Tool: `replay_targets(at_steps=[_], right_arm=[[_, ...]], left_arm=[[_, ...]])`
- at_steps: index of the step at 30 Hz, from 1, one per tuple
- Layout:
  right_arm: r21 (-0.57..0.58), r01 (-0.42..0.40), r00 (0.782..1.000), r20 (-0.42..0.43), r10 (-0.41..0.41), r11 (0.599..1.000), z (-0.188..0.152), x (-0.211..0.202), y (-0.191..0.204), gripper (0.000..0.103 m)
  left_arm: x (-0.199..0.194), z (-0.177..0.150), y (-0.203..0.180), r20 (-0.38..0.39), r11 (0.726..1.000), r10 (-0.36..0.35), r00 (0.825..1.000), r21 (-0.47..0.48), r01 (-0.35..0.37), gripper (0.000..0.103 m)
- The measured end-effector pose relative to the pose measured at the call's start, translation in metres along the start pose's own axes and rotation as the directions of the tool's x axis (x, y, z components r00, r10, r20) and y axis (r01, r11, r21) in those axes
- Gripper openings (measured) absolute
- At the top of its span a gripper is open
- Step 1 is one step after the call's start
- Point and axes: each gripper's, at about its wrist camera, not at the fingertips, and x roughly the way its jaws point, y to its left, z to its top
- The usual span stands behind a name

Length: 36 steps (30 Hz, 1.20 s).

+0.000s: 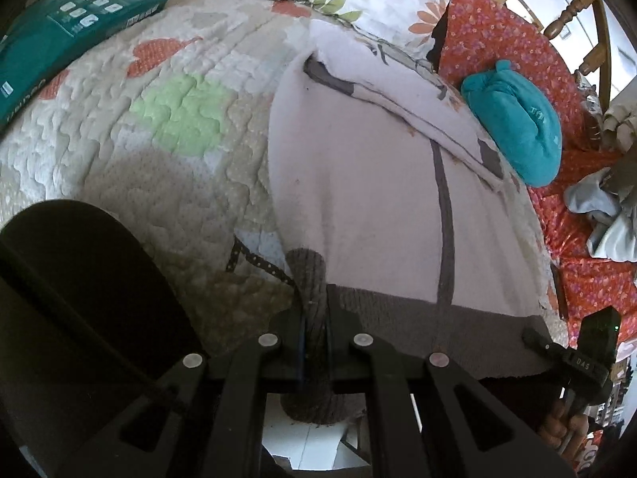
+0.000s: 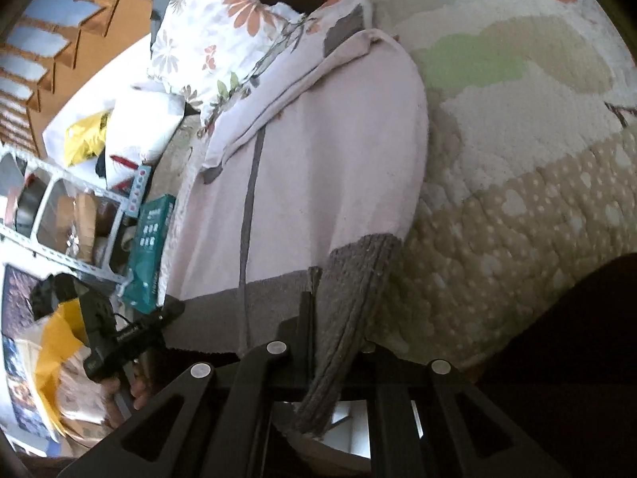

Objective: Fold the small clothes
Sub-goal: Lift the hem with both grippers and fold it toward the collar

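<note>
Ribbed grey hem of the pale pink garment (image 1: 358,207) is seen clamped in the left gripper (image 1: 316,342), jaws closed on it, at one near corner. Clamped likewise at the other near corner is the right gripper (image 2: 318,342), jaws closed on the hem. The garment is spread over the patchwork quilt (image 1: 167,127), its far end folded back. A teal cloth (image 1: 517,119) on red floral fabric (image 1: 497,36) and a wooden chair (image 1: 577,12) are shown only by the left view; metal shelving (image 2: 71,215) and a yellow bag (image 2: 85,137) only by the right. A teal box (image 1: 71,32) appears in both.
</note>
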Motion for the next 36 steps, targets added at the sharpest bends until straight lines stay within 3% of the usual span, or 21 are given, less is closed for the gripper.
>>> replay_targets(at_steps=[7, 18, 27, 31, 36], right_arm=[[-0.032, -0.005, 1.0, 0.014, 0.006, 0.999, 0.018, 0.0, 0.009, 0.007], [-0.103, -0.045, 0.984, 0.165, 0.061, 0.994, 0.139, -0.002, 0.057, 0.007], [-0.064, -0.006, 0.987, 0.157, 0.016, 0.998, 0.215, 0.043, 0.057, 0.007], [-0.03, 0.032, 0.988, 0.151, -0.027, 0.999, 0.256, 0.075, 0.044, 0.007], [0.064, 0.019, 0.99, 0.141, -0.028, 0.998, 0.301, 0.112, 0.019, 0.009]], left_arm=[[-0.018, 0.028, -0.011, 0.072, 0.999, -0.034, 0.997, 0.006, 0.034, 0.007], [0.002, 0.153, -0.037, 0.208, 0.995, -0.056, 0.977, -0.066, 0.071, 0.007], [0.049, 0.215, -0.037, 0.203, 0.993, -0.04, 0.978, -0.103, 0.062, 0.007], [0.094, 0.252, -0.032, 0.151, 0.988, -0.01, 0.988, -0.15, 0.033, 0.007], [0.135, 0.283, -0.03, 0.098, 0.989, 0.009, 0.995, -0.15, 0.006, 0.008]])
